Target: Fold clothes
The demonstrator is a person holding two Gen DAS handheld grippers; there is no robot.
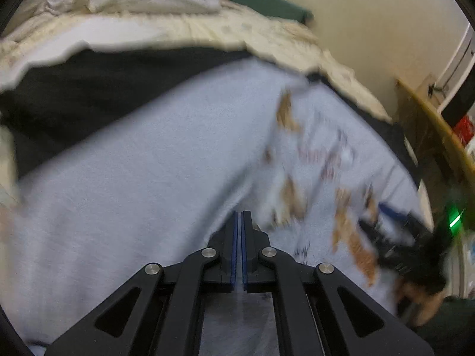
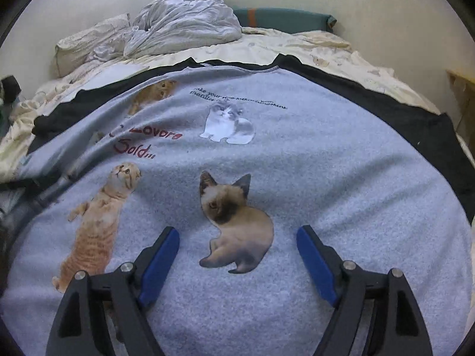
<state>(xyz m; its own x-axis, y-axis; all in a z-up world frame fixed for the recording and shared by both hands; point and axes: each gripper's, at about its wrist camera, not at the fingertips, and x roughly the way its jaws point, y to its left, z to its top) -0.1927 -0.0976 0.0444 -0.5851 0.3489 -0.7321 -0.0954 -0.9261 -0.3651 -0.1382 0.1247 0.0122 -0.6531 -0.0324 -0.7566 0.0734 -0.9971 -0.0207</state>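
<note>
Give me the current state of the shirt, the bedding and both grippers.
Shirt: spread flat on the bed, cat prints up, left side already folded in.
Duvet: crumpled at the head of the bed.
Left gripper: nearly closed, nothing visibly held.
Right gripper: open, empty, above the shirt.

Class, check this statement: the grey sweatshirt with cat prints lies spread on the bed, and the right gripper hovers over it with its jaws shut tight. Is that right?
Not quite. The grey sweatshirt with cat prints does lie spread on the bed, but the right gripper has its jaws wide open, with nothing held between them. The right wrist view shows this.
</note>
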